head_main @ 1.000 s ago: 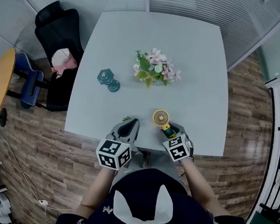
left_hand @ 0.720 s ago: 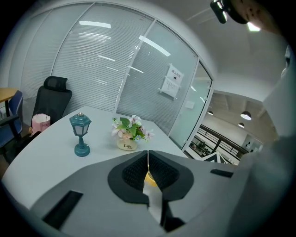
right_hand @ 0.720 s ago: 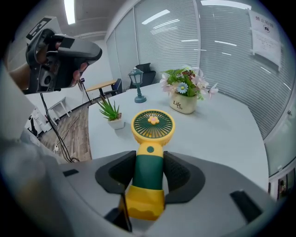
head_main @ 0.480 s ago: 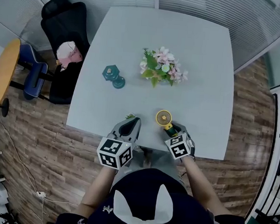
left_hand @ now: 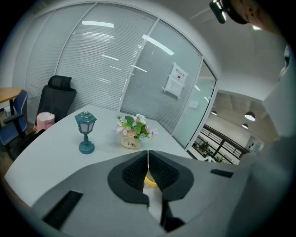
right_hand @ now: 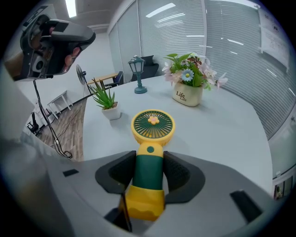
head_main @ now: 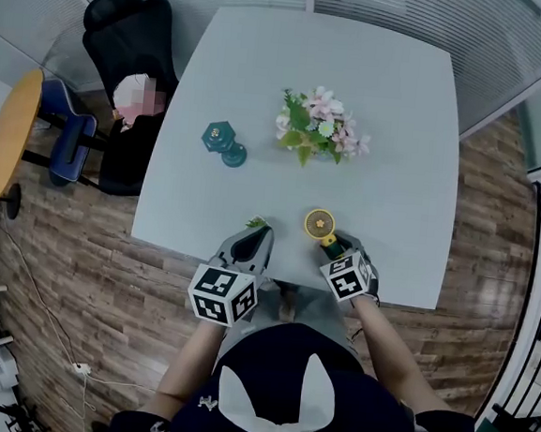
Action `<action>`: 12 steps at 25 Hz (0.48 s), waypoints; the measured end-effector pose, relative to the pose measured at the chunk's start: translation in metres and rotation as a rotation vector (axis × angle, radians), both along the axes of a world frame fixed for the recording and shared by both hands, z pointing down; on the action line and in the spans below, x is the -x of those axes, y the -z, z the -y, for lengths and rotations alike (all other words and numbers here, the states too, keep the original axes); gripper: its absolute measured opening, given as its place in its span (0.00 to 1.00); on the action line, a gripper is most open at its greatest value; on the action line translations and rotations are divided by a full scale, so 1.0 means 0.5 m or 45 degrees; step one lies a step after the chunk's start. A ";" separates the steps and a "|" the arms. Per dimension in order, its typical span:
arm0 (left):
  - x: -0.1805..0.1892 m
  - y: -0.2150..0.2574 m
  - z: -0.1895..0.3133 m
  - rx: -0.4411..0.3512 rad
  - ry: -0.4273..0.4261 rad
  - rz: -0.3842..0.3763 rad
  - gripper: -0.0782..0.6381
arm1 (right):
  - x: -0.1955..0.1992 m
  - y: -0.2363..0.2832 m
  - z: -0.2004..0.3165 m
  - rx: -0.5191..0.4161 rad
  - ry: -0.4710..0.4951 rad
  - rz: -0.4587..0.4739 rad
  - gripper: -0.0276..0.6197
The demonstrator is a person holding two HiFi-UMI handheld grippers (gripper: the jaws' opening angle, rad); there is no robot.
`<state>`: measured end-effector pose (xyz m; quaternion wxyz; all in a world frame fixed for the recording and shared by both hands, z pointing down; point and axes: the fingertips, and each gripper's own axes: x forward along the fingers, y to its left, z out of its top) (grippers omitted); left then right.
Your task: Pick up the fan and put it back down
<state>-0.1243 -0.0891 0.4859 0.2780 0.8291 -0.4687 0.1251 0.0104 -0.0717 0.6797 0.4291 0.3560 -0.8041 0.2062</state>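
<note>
A small hand fan (right_hand: 151,134), with a yellow round head, dark green handle and yellow base, is in my right gripper (right_hand: 149,171). The pads close on the green handle from both sides. In the head view the fan's head (head_main: 320,225) pokes out ahead of the right gripper (head_main: 334,244), low over the white table (head_main: 394,99) near its front edge. I cannot tell whether the fan touches the table. My left gripper (head_main: 252,242) rests to its left, and its jaws (left_hand: 148,171) are shut on nothing.
A pot of pink flowers (head_main: 320,130) stands mid-table, with a teal lantern (head_main: 222,143) to its left. A tiny potted plant (head_main: 256,222) sits just ahead of the left gripper. A black chair (head_main: 125,47) stands off the table's left side.
The right gripper has sunk slightly with the fan still in it. The left gripper has stayed put. The head view has shifted a little.
</note>
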 end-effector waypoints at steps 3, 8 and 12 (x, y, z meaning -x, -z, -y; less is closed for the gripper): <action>-0.001 -0.002 -0.001 0.005 -0.005 0.000 0.14 | -0.001 -0.009 0.002 -0.003 0.006 -0.020 0.34; -0.006 -0.008 -0.001 0.014 -0.012 -0.001 0.14 | -0.003 -0.022 0.004 -0.006 0.018 -0.047 0.34; -0.008 -0.011 -0.004 0.020 -0.015 -0.002 0.14 | -0.004 -0.028 0.004 -0.016 0.019 -0.062 0.34</action>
